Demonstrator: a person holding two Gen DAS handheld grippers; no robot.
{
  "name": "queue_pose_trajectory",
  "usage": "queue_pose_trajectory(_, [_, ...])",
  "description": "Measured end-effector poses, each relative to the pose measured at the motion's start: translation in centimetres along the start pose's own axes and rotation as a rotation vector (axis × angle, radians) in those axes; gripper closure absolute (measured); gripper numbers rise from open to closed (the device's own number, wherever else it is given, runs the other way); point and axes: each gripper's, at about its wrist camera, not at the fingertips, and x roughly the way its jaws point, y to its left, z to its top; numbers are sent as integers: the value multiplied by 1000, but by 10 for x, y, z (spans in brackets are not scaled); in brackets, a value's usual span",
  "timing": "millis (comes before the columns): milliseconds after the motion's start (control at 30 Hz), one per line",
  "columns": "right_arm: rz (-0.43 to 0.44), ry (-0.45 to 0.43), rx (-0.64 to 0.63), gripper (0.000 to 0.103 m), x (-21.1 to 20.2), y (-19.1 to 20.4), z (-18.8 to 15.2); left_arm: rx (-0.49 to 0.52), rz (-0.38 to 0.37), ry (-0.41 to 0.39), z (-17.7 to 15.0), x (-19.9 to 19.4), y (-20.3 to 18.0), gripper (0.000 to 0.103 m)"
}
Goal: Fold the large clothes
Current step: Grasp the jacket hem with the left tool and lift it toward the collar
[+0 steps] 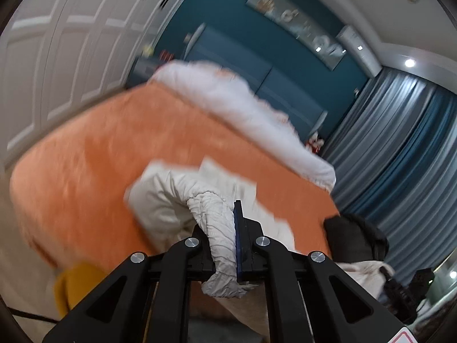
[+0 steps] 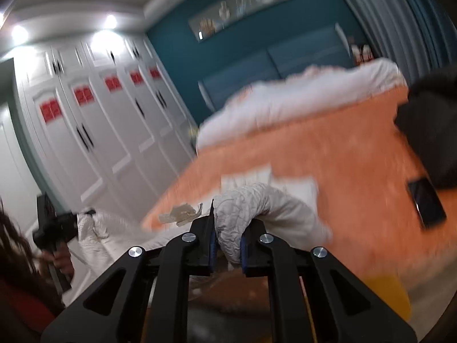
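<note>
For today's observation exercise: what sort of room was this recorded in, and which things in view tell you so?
Most likely a bedroom. A bed with an orange blanket and white bedding stands against a padded blue headboard, beside white wardrobe doors and long curtains.

The cream puffy jacket [image 1: 182,197] is wrinkly and bunched up. It lies on the orange bed [image 1: 94,154], near the bed's front edge.

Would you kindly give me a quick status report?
Left gripper and right gripper shut on pale garment. Garment lifted over orange bed. Phone on bed.
</note>
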Motion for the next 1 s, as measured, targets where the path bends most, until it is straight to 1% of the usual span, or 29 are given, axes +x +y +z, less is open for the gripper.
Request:
queue_pose_trajectory(33, [-3, -30, -7, 92, 10, -4, 11, 32, 18, -28, 9, 9, -5, 98])
queue_pose_trajectory(100, [-21, -63, -27, 92, 37, -14, 27, 63, 36, -49, 22, 29, -8, 97])
queue_pose_trajectory(133, [-36, -70, -25, 92, 57, -22, 34, 65, 68, -61, 30, 51, -6, 97])
queue_pose_trajectory(200, [-58, -59, 17, 92, 93, -40, 43, 51, 96, -50, 40, 84, 3, 96])
queue_pose_trajectory(233, [-68, -49, 44, 92, 112, -50, 47, 32, 136, -36, 46, 113, 11, 95])
queue_pose_trajectory(267, [-89, -39, 70, 91, 135, -63, 49, 25, 156, -21, 47, 130, 18, 95])
queue_pose_trajectory(300, [-112, -29, 80, 90, 154, -71, 50, 21, 186, -3, 49, 153, 26, 93])
queue_pose_trajectory(367, [-151, -15, 85, 85, 193, -85, 49, 16, 269, 33, 50, 200, 42, 91])
queue_pose_trajectory(433, [-190, 3, 101, 83, 227, -98, 45, 19, 328, 75, 46, 243, 59, 89])
queue_pose_trajectory(500, [-227, 25, 110, 80, 251, -106, 39, 13, 373, 140, 38, 286, 78, 88])
queue_pose_trajectory(567, [-258, 26, 113, 74, 265, -110, 33, 6, 396, 194, 33, 314, 93, 87])
queue_pose_trajectory(600, [-270, 19, 116, 72, 269, -114, 32, -3, 404, 223, 30, 324, 99, 86])
queue_pose_trajectory(633, [-283, 5, 120, 61, 270, -116, 32, -22, 402, 244, 30, 332, 105, 85])
queue_pose_trajectory(667, [-313, -37, 125, 43, 267, -121, 33, -50, 394, 261, 32, 338, 112, 85])
queue_pose_trajectory(700, [-335, -74, 128, 37, 265, -123, 34, -76, 378, 271, 35, 340, 118, 85])
queue_pose_trajectory(733, [-347, -92, 131, 37, 264, -127, 37, -96, 356, 274, 40, 342, 121, 84])
queue_pose_trajectory(800, [-334, -70, 145, 38, 264, -132, 43, -123, 328, 268, 52, 336, 121, 84])
queue_pose_trajectory(833, [-321, -58, 137, 38, 263, -132, 45, -126, 318, 256, 57, 329, 118, 84])
queue_pose_trajectory(867, [-314, -50, 116, 39, 262, -130, 45, -129, 288, 230, 64, 320, 112, 84])
queue_pose_trajectory(900, [-300, -33, 87, 39, 262, -126, 43, -123, 252, 207, 69, 312, 108, 83])
queue_pose_trajectory(933, [-284, -3, 61, 40, 265, -123, 38, -109, 238, 198, 72, 310, 104, 82])
queue_pose_trajectory(967, [-270, 41, 42, 40, 272, -122, 32, -74, 238, 206, 74, 315, 100, 82])
queue_pose_trajectory(1000, [-268, 89, 31, 40, 282, -123, 25, -23, 267, 249, 72, 326, 96, 81])
